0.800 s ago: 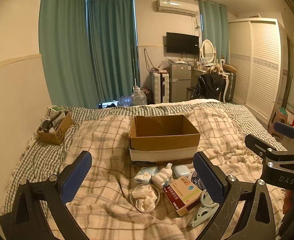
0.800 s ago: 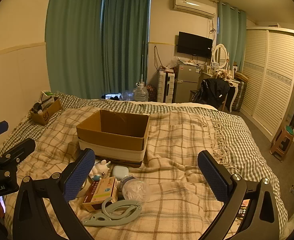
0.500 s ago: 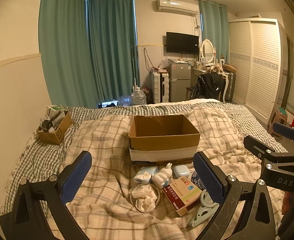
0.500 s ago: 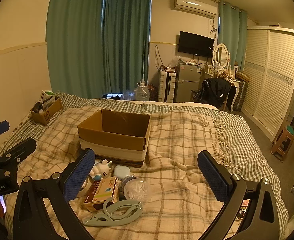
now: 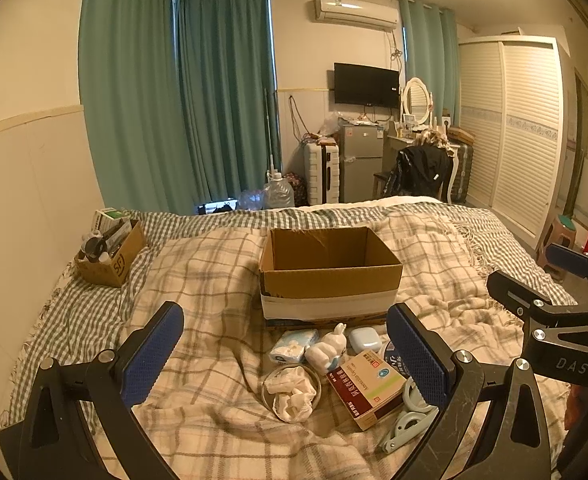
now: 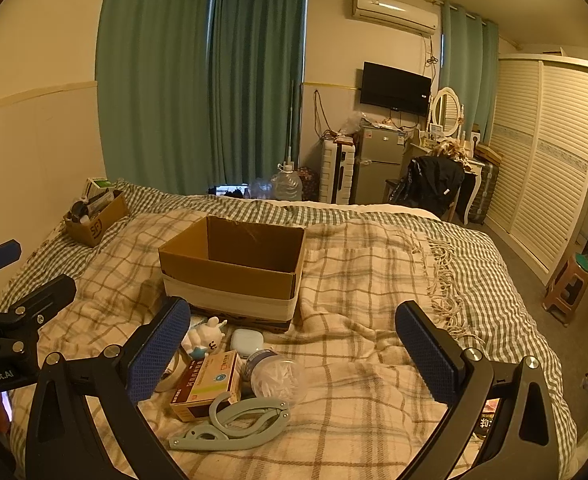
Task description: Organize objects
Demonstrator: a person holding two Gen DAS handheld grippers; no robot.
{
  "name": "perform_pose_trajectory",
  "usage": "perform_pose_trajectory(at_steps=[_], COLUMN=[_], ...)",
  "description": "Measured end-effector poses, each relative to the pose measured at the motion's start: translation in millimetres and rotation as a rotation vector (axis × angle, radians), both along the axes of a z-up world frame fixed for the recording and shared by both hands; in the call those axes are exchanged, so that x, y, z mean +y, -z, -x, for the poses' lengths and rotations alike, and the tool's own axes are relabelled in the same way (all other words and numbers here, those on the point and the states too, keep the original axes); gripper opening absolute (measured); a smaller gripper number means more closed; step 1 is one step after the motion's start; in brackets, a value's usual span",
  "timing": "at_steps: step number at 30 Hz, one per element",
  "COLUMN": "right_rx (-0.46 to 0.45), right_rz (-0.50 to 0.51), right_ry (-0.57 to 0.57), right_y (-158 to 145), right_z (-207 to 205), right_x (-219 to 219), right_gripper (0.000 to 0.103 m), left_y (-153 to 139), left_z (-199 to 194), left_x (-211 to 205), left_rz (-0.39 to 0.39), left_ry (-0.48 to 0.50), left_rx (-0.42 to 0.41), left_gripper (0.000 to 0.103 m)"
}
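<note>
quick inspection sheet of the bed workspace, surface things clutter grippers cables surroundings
surface: plaid blanket, rumpled, over a checked sheet
job's things: open cardboard box, nothing visible inside; in front of it a tissue pack, rabbit figurine, small white case, medicine box, glass dish holding crumpled tissue, cotton swab jar, tape roll, grey-blue folding clip
clutter: small carton of odds by the wall
grippers: left gripper open, empty; right gripper open, empty
cables: wires hanging on the far wall
surroundings: green curtains, TV, fridge, wardrobe, stool
</note>
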State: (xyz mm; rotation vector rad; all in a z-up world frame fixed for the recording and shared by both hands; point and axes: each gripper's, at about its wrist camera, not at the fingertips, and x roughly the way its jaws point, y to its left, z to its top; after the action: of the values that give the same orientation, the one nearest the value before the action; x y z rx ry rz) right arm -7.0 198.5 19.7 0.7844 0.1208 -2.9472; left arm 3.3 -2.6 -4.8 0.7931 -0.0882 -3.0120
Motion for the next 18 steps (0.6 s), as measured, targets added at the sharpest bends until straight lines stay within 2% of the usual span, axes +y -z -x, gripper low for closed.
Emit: perform_pose_trajectory(at_steps=[13,18], right_rx=[0.011,-0.009], right_rz=[-0.001,-0.008], right_ry=[-0.012,-0.018], right_y=[-4.7,1.6], right_z=[-6.7,-2.6], right_x=[-2.0,-1.8], right_gripper=[0.103,0.103], left_y=[0.6,12.8], left_z=[-0.9,8.1], left_x=[1.8,-1.8], left_rz=[-0.002,-0.009], left_ry=[0.006,-0.001], left_rx=[0.009,-0.028], left_gripper=[0.103,0.103])
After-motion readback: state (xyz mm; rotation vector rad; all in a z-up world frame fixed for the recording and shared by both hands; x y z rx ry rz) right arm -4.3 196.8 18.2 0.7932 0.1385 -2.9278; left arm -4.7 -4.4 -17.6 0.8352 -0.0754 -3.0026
